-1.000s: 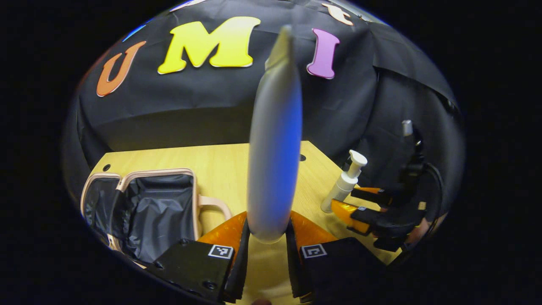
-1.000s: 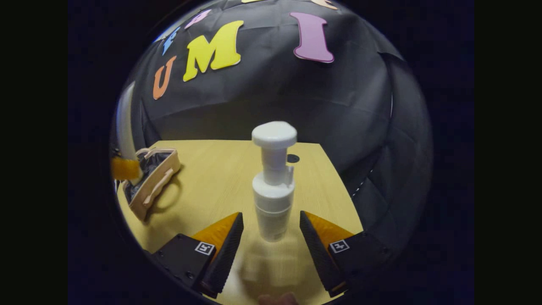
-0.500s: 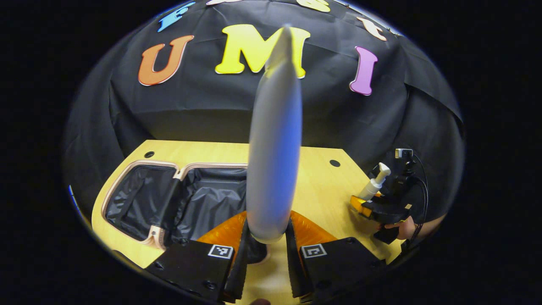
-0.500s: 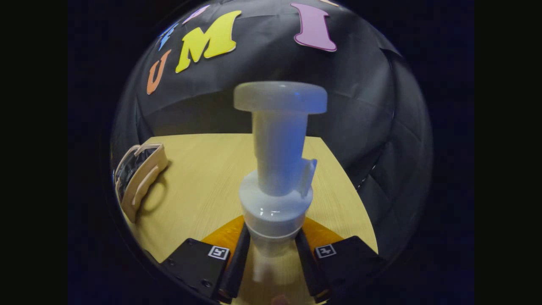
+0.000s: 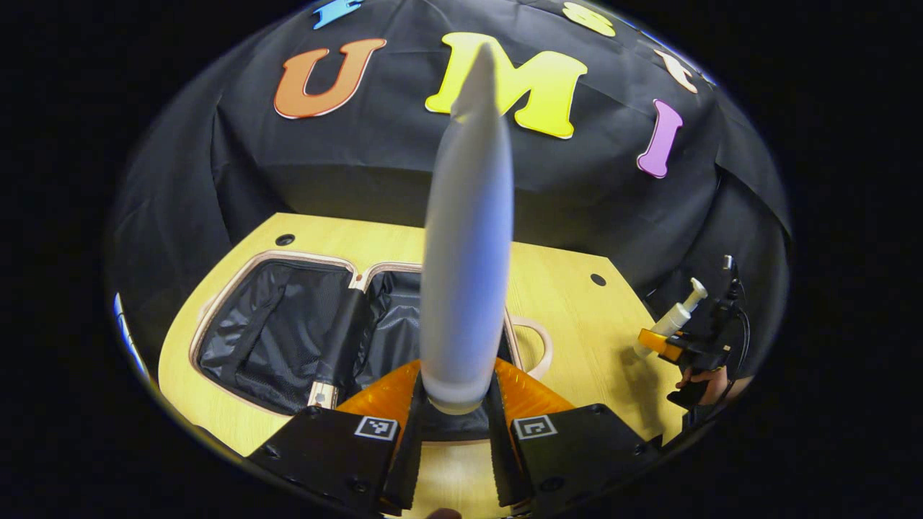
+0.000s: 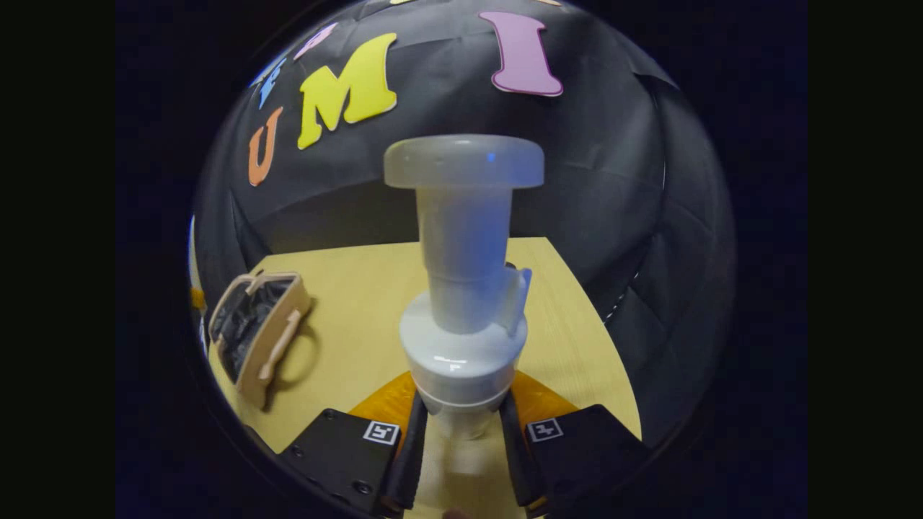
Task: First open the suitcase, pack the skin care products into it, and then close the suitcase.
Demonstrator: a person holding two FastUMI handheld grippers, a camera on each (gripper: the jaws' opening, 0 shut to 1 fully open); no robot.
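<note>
Plainly, suitcase (image 5: 303, 339): lies open and flat on the wooden table (image 5: 562, 317), both halves showing black lining inside a tan rim, a tan handle on its right edge; in the right gripper view it sits far to the left (image 6: 259, 335), seen edge-on
White tube (image 5: 467, 238): pinched near its rounded lower end between the two fingers of the left gripper (image 5: 453, 440), standing straight up the middle of the left gripper view, its flat tip against the wall; it hangs above the suitcase's right half
Pump bottle (image 6: 463, 288): white, wide flat pump head on top, spout to the right; its body is clamped between the fingers of the right gripper (image 6: 461, 454), above bare table well to the right of the suitcase
Right gripper from afar (image 5: 667, 346): at the table's right edge in the left gripper view, bottle tilted up-right, a hand (image 5: 710, 378) behind it
Writing: no brand or label readable on tube or bottle; each gripper carries small black-and-white square markers (image 5: 376, 427)
Table: two small dark holes near its far edge (image 5: 598, 279)
</note>
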